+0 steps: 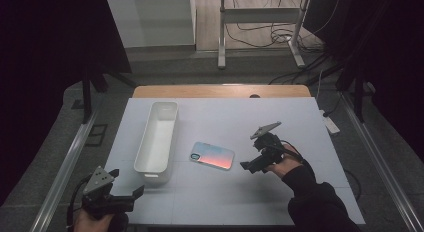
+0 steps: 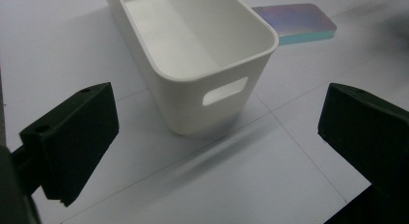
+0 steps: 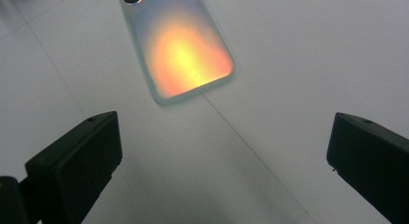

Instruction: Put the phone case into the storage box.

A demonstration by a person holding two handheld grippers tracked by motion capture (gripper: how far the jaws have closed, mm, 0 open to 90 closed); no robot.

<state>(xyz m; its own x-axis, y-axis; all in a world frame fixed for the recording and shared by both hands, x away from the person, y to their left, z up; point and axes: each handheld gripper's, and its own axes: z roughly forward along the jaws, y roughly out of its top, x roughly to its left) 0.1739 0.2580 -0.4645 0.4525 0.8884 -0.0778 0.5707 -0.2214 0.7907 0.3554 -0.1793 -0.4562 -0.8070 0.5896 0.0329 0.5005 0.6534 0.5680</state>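
A phone case (image 1: 212, 155) with a pink-orange to blue sheen lies flat mid-table, camera cutout toward the bin. A long white bin (image 1: 157, 137) stands empty just left of it. My right gripper (image 1: 254, 156) is open, just right of the case and pointing at it. In the right gripper view the case (image 3: 181, 50) lies ahead of the wide-apart jaws of the gripper (image 3: 222, 161), untouched. My left gripper (image 1: 126, 183) is open near the table's front left corner. Its own view shows the bin's handle end (image 2: 212, 89) ahead of the gripper (image 2: 217, 147), and the case (image 2: 296, 22) beyond.
The white table top (image 1: 280, 122) has free room to the right and in front. A wooden strip (image 1: 220, 91) runs along its far edge. Beyond it are a metal stand (image 1: 260, 27) and floor cables (image 1: 300, 42).
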